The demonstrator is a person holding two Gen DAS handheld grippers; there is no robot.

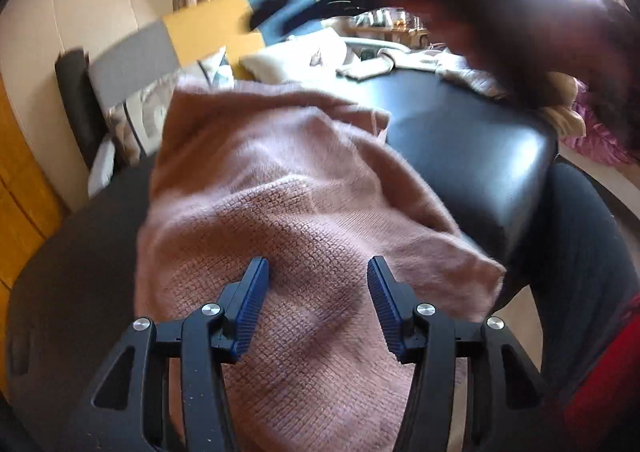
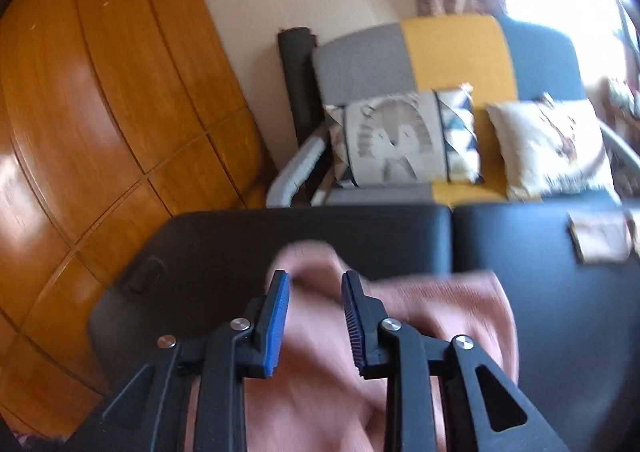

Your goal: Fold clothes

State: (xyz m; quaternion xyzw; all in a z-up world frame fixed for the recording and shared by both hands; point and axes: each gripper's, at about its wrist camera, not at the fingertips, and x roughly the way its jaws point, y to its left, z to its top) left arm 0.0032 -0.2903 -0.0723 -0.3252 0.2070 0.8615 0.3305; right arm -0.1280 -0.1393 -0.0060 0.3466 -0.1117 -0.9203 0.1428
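One pink knitted sweater (image 1: 304, 188) lies across the near end of the black padded bench (image 1: 472, 140), already doubled over on itself into a long, loose bundle with one flap turned back along its far edge. It is the only garment being worked; a few pale clothes (image 1: 400, 64) sit well apart at the bench's far end, too blurred to count.

Two tongs hang over the sweater. The left tongs (image 1: 318, 272) stand with their blue pads apart, the knit showing flat between them and neither pad pinching it. The right tongs (image 2: 314, 284) are also parted, with a raised hump of the pink fabric sitting in the gap; I cannot see the pads pressing on it, so I take them as open and holding nothing.

My reading is that one fold has just been laid down and the cloth is free. The next move would call for finding a fresh edge or corner, closing both tongs on it together, and carrying it over evenly so the soft knit doesn't bunch or slide off the slick bench.

Behind the bench stands one patchwork sofa (image 2: 448, 48) with two cushions on it, beside wooden panelling.
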